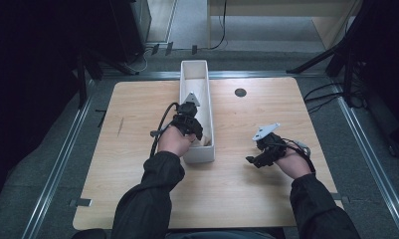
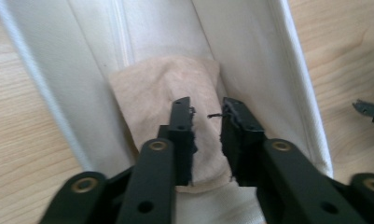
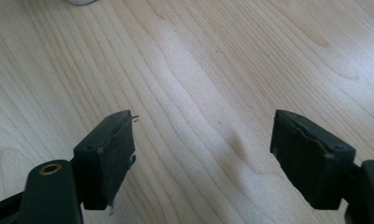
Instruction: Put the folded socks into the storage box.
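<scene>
A beige cloth (image 2: 161,100) lies crumpled at the near end of the long white bin (image 2: 264,60), slumped against the bin's floor and one wall. It looks soft, light and limp — it should fold and drape rather than hold a shape, so a pinch on a raised fold near its middle would likely serve better than a grab at a flat edge. The left gripper (image 2: 207,116) reaches down into the bin over the cloth, its jaws drawn close with a narrow gap between them; whether they pinch a fold I cannot tell. The bin stands lengthwise on the wooden table (image 1: 137,149). Well off to the side, the right gripper (image 3: 203,140) hovers over bare wood — jaws wide, holding nothing.
</scene>
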A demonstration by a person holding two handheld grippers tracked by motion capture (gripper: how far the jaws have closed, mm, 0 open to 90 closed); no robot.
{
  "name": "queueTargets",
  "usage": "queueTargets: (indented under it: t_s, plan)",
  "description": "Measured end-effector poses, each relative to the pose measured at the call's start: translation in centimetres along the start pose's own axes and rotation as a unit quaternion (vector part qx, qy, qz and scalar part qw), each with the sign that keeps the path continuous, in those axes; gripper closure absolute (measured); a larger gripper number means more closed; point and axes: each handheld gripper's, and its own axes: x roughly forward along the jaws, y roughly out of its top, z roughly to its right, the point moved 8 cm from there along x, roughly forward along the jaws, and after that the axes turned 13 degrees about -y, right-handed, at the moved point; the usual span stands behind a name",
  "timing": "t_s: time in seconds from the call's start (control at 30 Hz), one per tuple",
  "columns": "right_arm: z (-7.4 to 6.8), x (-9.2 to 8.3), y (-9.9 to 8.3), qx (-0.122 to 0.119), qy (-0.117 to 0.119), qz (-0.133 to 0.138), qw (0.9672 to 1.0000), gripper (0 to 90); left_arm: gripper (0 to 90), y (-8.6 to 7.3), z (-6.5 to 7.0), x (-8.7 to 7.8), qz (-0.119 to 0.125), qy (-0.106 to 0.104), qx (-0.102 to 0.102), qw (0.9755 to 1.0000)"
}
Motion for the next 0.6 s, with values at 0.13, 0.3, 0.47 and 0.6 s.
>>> queueTargets:
  t_s: [0.13, 0.3, 0.47, 0.6]
  plan:
    - [0.0, 0.0, 0.0, 0.000, 0.000, -0.001, 1.0000, 21.6, 79.2, -0.3, -0.3, 0.4, 0.006, 0.003, 0.002, 1.0000]
    - [0.0, 0.0, 0.0, -0.004, 0.000, 0.000, 1.0000, 21.6, 79.4, -0.4, -0.4, 0.3, 0.007, 0.005, 0.008, 0.9999]
    - [0.0, 0.0, 0.0, -0.004, -0.001, 0.001, 1.0000, 21.6, 80.1, -0.7, 0.0, 0.3, 0.005, 0.004, 0.013, 0.9999]
    - [0.0, 0.0, 0.0, -0.006, -0.002, 0.000, 1.0000, 21.8, 80.3, -1.5, -0.4, 0.4, 0.006, 0.013, 0.013, 0.9998]
